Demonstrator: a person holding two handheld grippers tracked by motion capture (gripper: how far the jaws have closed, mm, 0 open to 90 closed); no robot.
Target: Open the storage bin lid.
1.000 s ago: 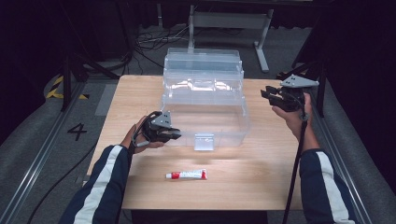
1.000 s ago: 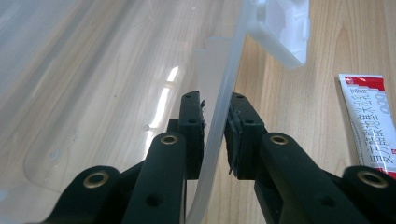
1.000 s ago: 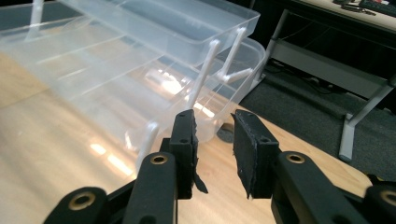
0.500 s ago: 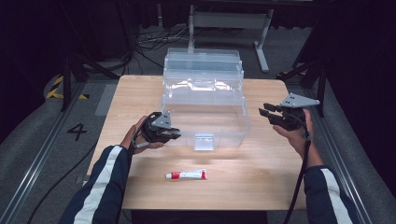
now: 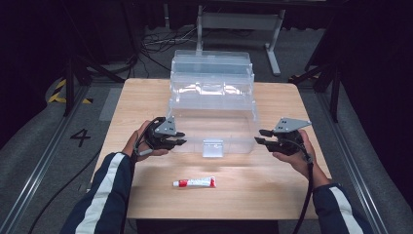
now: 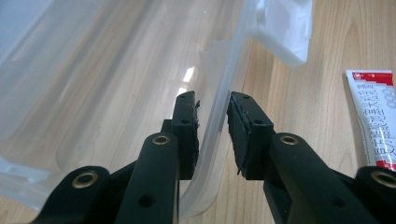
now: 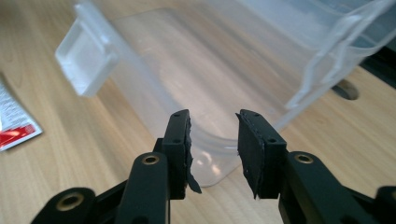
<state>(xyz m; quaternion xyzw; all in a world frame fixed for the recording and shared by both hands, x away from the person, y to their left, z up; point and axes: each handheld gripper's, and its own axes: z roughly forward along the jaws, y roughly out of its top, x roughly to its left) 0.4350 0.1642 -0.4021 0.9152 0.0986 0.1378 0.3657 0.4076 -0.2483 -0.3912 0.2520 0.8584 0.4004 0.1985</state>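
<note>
A clear plastic box [image 5: 212, 78] stands at the back of the wooden table [image 5: 146, 97], its clear lid [image 5: 214, 124] lying open toward me with a latch tab [image 5: 213, 147] at its front edge. My left gripper [image 5: 179, 138] straddles the lid's left front rim [image 6: 219, 107]. Its jaws have just been opening, and a gap shows beside the rim [image 6: 212, 100]. My right gripper [image 5: 259, 136] sits open at the lid's right front corner [image 7: 205, 154], its jaws also just opening, with nothing between its pads [image 7: 212, 116]. A red-and-white tube [image 5: 195, 183] lies in front of the lid.
The tube [image 6: 373, 112] lies on bare wood to the right in the left gripper view, and at the far left in the right gripper view [image 7: 14, 126]. Dark floor with cables [image 5: 156, 44] and a metal frame [image 5: 238, 22] surrounds the table.
My right hand came down and inward from above the table's right edge to the lid's right front corner. My left hand stayed at the lid's left front rim.
</note>
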